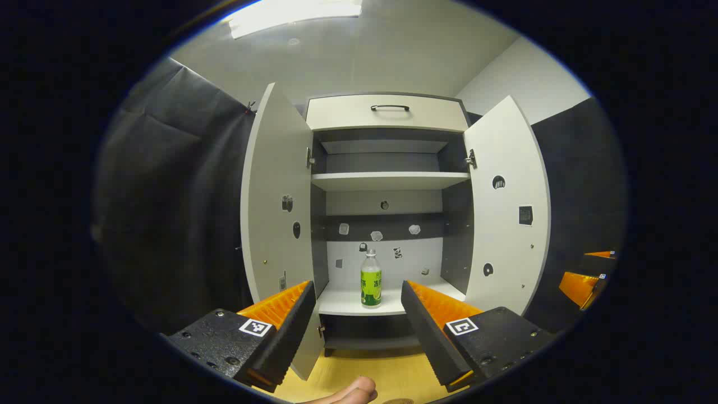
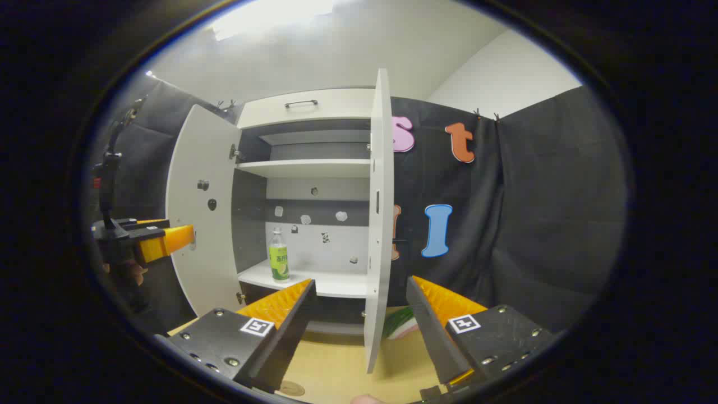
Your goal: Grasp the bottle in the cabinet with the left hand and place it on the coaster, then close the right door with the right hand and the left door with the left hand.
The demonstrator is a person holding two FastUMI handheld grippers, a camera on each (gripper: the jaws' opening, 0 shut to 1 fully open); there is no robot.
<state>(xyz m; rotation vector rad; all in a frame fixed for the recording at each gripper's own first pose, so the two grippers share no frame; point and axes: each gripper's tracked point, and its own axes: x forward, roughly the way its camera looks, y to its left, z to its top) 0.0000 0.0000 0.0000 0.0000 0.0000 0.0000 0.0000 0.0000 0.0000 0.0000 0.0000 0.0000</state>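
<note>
A clear bottle (image 1: 371,279) with a green label and white cap stands upright on the lower shelf (image 1: 342,303) of the white cabinet, near its front edge. Both doors hang wide open: the left door (image 1: 277,202) and the right door (image 1: 507,207). My left gripper (image 1: 356,287) is open in front of the cabinet, short of the bottle, which shows between its fingers. In the right gripper view the bottle (image 2: 279,255) is off to the left, and the right door (image 2: 378,224) is edge-on straight ahead of my open right gripper (image 2: 362,285). A round coaster (image 2: 291,388) lies on the wooden table.
A drawer with a dark handle (image 1: 390,108) tops the cabinet, over an upper shelf (image 1: 390,180). Dark cloth walls flank it. A green and white object (image 2: 399,324) lies on the table behind the right door. A fingertip (image 1: 354,393) shows at the bottom.
</note>
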